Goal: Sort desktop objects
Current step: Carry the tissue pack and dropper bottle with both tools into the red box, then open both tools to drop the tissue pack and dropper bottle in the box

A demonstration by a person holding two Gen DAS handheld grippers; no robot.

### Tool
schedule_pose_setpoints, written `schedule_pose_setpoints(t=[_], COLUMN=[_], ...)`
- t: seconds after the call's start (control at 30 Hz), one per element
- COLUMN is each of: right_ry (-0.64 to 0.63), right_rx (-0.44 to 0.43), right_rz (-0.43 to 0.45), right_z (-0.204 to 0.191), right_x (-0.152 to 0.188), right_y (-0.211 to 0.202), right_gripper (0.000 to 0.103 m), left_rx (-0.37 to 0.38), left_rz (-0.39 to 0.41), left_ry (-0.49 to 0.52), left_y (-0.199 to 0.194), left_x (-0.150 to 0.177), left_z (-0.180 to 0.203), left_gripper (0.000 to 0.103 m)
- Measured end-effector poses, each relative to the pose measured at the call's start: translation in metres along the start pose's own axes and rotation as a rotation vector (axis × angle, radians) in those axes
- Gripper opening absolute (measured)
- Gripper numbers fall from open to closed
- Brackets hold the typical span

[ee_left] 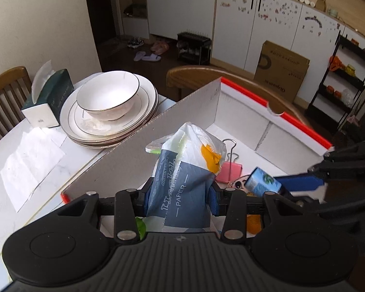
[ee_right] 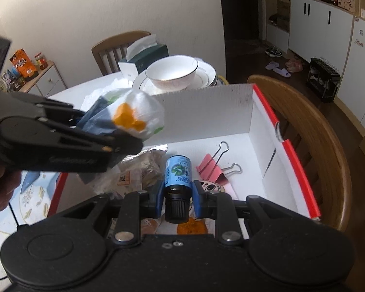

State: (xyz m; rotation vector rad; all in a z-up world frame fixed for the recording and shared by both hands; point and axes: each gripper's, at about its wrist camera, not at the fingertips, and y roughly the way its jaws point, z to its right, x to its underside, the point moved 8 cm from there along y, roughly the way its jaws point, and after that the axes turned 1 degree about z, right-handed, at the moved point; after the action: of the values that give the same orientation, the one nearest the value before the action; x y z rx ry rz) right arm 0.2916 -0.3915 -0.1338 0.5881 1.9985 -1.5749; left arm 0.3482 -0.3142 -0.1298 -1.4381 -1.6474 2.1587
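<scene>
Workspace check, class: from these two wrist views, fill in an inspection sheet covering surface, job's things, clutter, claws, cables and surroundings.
Surface: white table, sheet of paper lying on it.
Job's things: white box with red rim holds a pink clip, a panda sticker and a snack bag.
Clutter: bowl on stacked plates; tissue box beside them.
Claws: left claw shut on a tissue pack; right claw shut on a small bottle; both over the box.
Cables: thin dark cable at the table's edge.
Surroundings: wooden chairs, white cabinets, slippers on the floor.
</scene>
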Motion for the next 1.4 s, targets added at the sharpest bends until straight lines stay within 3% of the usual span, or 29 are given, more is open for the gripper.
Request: schedule_pose_setpoints(t=[0.23, 0.73, 0.93, 1.17, 1.4], right_ry=[-0.045, -0.084, -0.099, -0.125, -0.153], right_rx=[-0.026, -0.029, -0.025, -0.029, -0.029], right_rz=[-0.060, -0.180, -0.190, -0.198, -0.172], right_z=[-0.007, -0.010, -0.010, -0.013, -0.014], right_x=[0.006, 0.027, 0.030, 0.029, 0.026], right_y=[0.019, 0.044, 0.047, 0.045, 0.037], right_gripper=[0.022, 0.022, 0.023, 0.027, 0.034], left_rx=[-0.003, 0.007, 0.009, 0.036, 0.049], left_rz=[-0.078, -0.186, -0.192, -0.170, -0.130], left_ry=[0.054, 0.061, 0.045, 0.008, 0.010], left_y=[0.029, 0.056, 0.058, 0.052, 0.037], left_x=[0.001, 0.019, 0.023, 0.028, 0.031], left_z=[0.001, -0.005, -0.007, -0.011, -0.010], left_gripper=[0.041, 0.044, 0.049, 0.066, 0.068])
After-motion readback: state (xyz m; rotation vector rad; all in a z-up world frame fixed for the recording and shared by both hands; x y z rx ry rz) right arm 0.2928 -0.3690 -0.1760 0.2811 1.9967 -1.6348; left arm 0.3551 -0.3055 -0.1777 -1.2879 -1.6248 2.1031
